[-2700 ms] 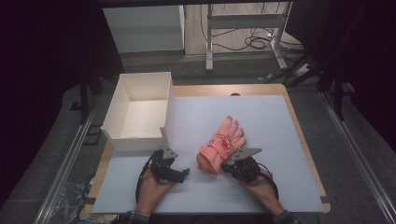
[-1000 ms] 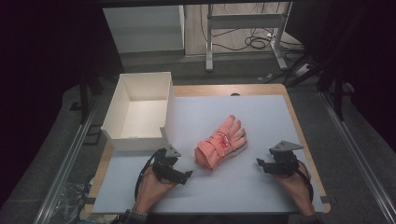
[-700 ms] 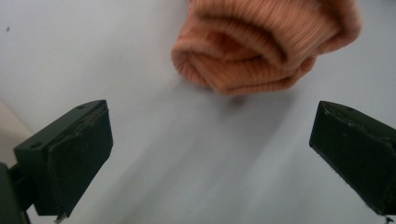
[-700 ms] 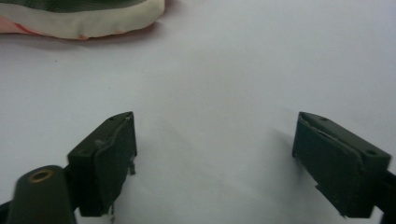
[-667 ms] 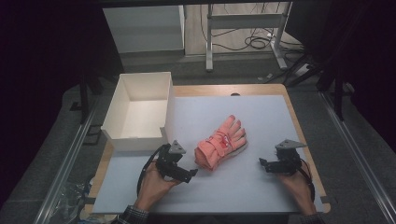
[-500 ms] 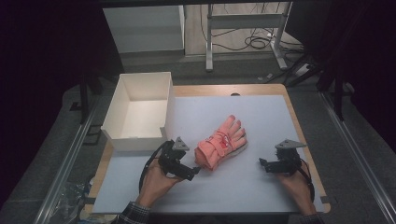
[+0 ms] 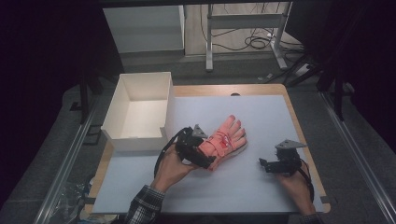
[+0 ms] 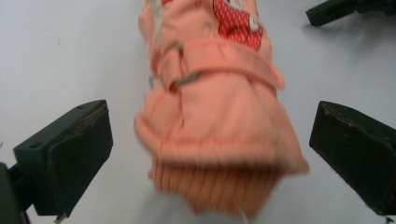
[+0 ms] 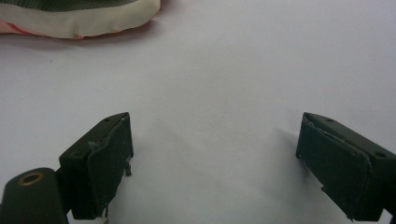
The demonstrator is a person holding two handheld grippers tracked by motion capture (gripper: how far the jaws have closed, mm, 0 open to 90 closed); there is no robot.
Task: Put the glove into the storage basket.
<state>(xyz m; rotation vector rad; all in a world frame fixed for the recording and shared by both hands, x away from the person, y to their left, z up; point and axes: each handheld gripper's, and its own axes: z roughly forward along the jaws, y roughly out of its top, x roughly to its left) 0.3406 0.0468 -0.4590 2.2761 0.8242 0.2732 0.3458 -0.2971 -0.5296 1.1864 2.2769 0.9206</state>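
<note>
One fixed overhead camera and two jaw-mounted cameras

The bench is seen from above the near edge, looking forward and down. The glove cuff is viewed closely between the left gripper's jaws. The glove's edge is shared with the right gripper view, held low over the bench.

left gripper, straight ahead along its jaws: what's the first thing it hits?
The pink glove. Its ribbed cuff end lies between the open jaws of the left gripper, pads not pressing it as far as the left gripper view shows. How close the cuff is, depth leaves unclear.
</note>
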